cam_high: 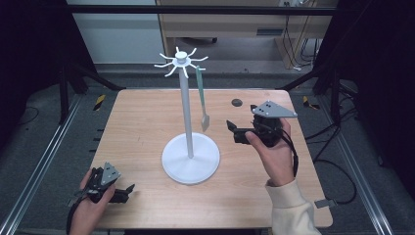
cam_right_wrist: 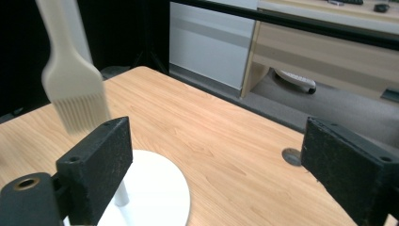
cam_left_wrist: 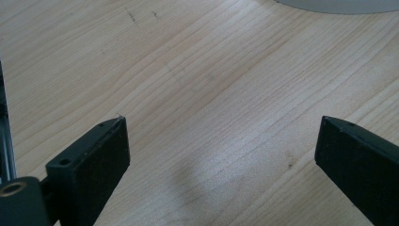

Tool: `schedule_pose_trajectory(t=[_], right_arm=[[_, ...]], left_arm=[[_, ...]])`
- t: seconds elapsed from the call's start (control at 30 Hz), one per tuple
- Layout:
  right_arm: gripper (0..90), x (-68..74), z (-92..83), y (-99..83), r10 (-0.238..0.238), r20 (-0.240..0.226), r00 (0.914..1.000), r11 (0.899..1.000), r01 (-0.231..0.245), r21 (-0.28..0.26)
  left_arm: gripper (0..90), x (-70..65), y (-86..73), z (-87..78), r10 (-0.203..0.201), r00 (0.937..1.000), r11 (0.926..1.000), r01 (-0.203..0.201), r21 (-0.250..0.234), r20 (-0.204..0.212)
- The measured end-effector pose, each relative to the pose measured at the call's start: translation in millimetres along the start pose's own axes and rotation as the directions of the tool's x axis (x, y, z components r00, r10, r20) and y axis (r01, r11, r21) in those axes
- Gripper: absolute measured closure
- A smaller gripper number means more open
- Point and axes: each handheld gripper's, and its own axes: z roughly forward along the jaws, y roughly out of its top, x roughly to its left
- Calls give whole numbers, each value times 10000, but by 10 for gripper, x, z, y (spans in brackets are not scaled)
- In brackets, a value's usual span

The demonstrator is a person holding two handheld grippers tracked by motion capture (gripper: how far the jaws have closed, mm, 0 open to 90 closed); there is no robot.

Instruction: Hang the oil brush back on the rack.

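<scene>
A pale brush hangs from a hook of a white stand at the middle of the wooden worktop; in the right gripper view its handle is cut off at the top and its bristles are blurred. The right gripper, just right of the brush, has its fingers spread with nothing between them. The left gripper, at the near left edge, also has spread fingers over bare wood.
</scene>
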Motion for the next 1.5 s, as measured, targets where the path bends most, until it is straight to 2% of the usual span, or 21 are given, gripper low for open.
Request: schedule_pose_trajectory(t=[0.3,0.47,0.73,0.9,1.2,1.4,1.5], right_arm=[[108,-278,5,-311,478,455,9978,9982,-494,351],[111,-427,61,-522,703,455,9965,9940,-738,805],[120,-575,224,-884,647,749,9951,9815,-770,1751],[121,-616,281,-1019,827,796,9934,9770,-965,1902],[125,-623,399,-1246,831,844,9930,9686,-1004,2275],[126,-596,484,-1371,876,609,9943,9614,-1004,2562],[126,-567,540,-1434,943,453,9945,9542,-1033,2808]], left_arm=[[32,2,0,-2,11,10000,10000,-11,13,-12],[32,-1,3,0,50,10000,10000,-50,37,-14],[32,-1,4,1,76,10000,10000,-76,54,7],[32,-4,5,1,95,10000,9999,-95,66,7],[32,-5,7,2,128,9999,9999,-128,87,1],[32,-11,10,8,136,9999,9999,-136,86,34],[32,-13,11,9,133,9999,9999,-134,84,34]])
